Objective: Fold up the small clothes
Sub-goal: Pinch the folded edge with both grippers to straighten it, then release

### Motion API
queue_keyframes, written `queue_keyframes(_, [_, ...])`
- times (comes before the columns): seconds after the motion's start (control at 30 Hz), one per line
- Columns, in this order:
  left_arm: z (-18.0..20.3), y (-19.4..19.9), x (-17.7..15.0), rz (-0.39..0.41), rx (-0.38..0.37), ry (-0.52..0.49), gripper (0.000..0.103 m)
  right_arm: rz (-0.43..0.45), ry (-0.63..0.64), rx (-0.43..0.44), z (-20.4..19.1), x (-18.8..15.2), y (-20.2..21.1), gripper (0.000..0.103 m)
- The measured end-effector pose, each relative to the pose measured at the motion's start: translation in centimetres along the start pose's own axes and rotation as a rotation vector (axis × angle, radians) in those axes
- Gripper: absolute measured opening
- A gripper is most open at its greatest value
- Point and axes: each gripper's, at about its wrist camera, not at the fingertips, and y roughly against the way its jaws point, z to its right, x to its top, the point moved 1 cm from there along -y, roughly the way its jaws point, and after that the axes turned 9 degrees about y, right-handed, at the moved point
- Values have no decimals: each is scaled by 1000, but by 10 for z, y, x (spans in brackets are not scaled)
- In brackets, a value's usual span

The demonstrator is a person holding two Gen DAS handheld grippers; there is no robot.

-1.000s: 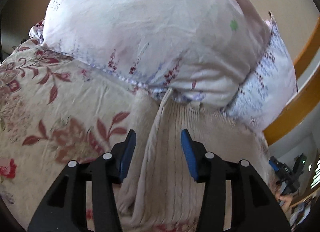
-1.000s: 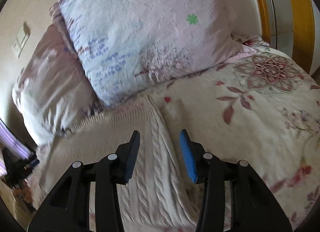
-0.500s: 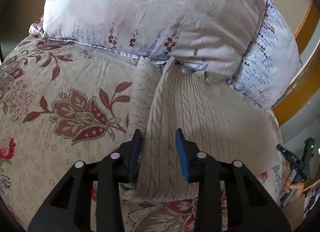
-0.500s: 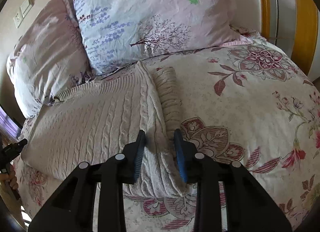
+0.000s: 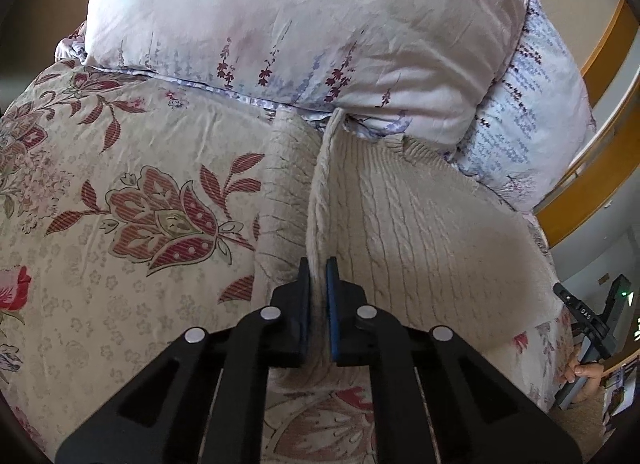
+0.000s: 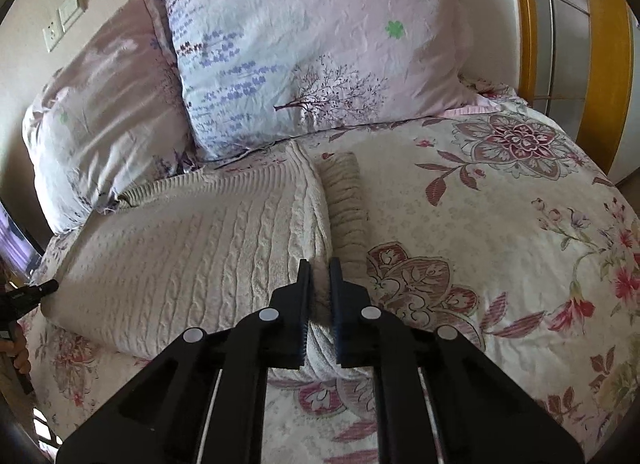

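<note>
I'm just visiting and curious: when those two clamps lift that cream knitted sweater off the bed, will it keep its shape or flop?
Probably flop. The cream cable-knit sweater already bunches where the right gripper and the left gripper pinch its side edges, so the middle should sag between them. The thick knit looks bulky, likely fairly heavy for cloth. Its ribbed texture should resist slipping.

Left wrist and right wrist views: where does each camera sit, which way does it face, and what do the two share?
Left wrist: on the left tongs, aimed down across the bed at the pillows; tongs shut on the sweater edge; right hand at far right.
Right wrist: on the right tongs, facing the pillows and blanket; tongs shut on the sweater's other edge.
Shared: sweater, pillows, blanket.
</note>
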Motion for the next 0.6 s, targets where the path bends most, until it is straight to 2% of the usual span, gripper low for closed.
queue_keyframes(0.13, [-9,6,-6,-13,-34,24,7,-32,-12,-18,-2,-12,2,10])
queue_keyframes(0.3, [-17,-2,-10,-25,-26,32,7,-101,-9,-87,-2,-25,-13,10])
queue_keyframes(0.47, [-9,-4,-10,-21,14,-9,11,-131,6,-135,-9,-19,-14,10])
queue_keyframes(0.5, [-9,-3,-10,-22,13,-12,14,-126,9,-138,-10,-17,-12,11])
queue_keyframes(0.57, [-5,0,-8,-13,14,-15,24,-104,18,-147,-16,-9,-5,20])
queue_keyframes(0.6, [-2,5,-7,13,27,-23,36,-81,27,-141,-20,-5,-1,27])
